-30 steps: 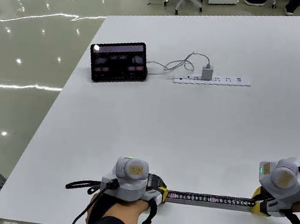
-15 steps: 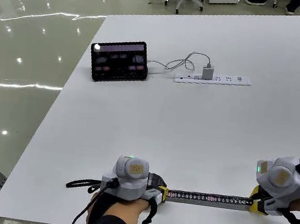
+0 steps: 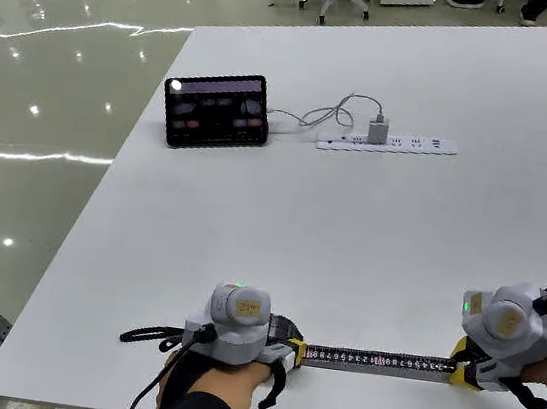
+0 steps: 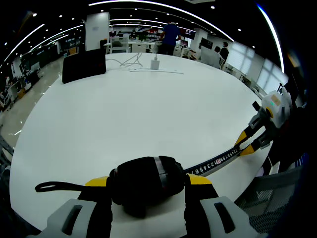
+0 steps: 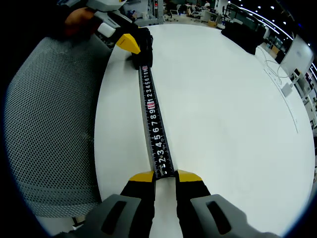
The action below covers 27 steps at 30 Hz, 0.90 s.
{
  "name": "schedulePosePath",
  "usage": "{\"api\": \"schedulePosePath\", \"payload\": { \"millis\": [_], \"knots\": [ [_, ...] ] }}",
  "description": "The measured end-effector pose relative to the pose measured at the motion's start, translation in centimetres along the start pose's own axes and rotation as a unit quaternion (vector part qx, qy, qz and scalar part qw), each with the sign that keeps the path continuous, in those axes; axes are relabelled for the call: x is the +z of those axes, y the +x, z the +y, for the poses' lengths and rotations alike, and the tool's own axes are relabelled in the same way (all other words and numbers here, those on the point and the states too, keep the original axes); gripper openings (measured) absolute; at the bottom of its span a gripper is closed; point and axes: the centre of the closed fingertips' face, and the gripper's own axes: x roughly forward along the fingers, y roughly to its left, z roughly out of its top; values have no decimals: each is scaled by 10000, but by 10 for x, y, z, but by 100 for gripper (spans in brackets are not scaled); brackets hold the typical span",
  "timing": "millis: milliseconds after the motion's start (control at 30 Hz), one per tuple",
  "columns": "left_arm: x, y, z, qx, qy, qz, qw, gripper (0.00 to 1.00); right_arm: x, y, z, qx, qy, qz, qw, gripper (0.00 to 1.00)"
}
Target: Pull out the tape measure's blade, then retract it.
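**Head view:** high, at the near edge of the white rectangular surface (image 3: 370, 237), facing forward and down across it to the flat black tablet (image 3: 216, 109).

**Left gripper view:** low and close, looking along its jaws over the black tape measure case (image 4: 146, 181) towards the right gripper (image 4: 244, 143), with the tablet far beyond.

**Right gripper view:** low, facing back along the numbered grey metal blade (image 5: 154, 124) to the left gripper (image 5: 136, 45).

All three views share the blade.

The case (image 3: 284, 329) sits mostly hidden under the left gripper (image 3: 290, 348). The blade (image 5: 154, 124) vanishes between the jaws of the right gripper (image 5: 162, 174) (its very end unseen). The tablet (image 3: 216, 109) screen is too small to read.
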Motion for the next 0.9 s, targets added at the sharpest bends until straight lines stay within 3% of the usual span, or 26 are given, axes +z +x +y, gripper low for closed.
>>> {"api": "schedulePosePath", "payload": {
  "millis": [900],
  "knots": [
    [0,0,0,-7,2,-10,10000,54,12,5,2,7,-24,-45,10000,11]
  ]
}}
